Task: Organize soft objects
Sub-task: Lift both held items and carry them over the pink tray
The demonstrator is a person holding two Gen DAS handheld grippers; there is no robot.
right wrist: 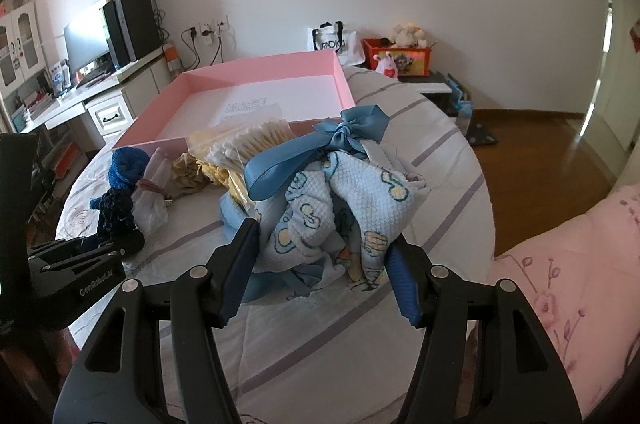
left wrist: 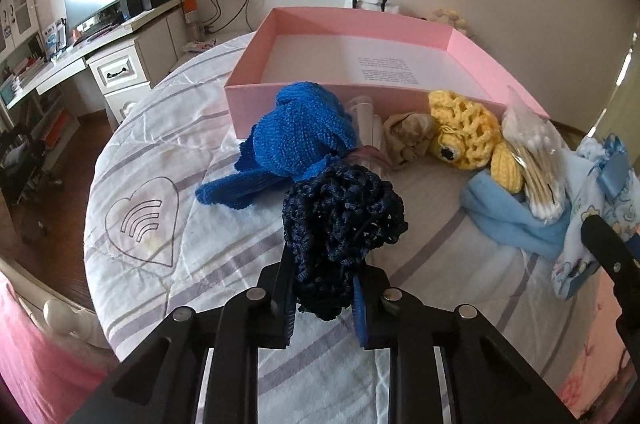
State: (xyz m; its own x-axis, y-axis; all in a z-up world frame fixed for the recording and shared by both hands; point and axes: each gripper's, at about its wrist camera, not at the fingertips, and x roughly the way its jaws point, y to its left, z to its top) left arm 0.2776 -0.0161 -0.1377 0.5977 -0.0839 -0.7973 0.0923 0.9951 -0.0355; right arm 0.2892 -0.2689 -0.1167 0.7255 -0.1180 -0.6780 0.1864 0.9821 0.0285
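My left gripper (left wrist: 320, 288) pinches a navy crochet piece (left wrist: 340, 224), lifted over the quilt (left wrist: 168, 127); my right gripper (right wrist: 320, 256) is spread around a printed blue cloth (right wrist: 340, 207) tied with a ribbon (right wrist: 320, 143), not clamped; ahead lies the pink box (left wrist: 360, 27), only a printed sheet inside; along its near wall: blue knit (left wrist: 300, 131), beige cloth (left wrist: 408, 135), yellow crochet (left wrist: 468, 131), bagged swabs (left wrist: 536, 163), light-blue cloth (left wrist: 508, 220).
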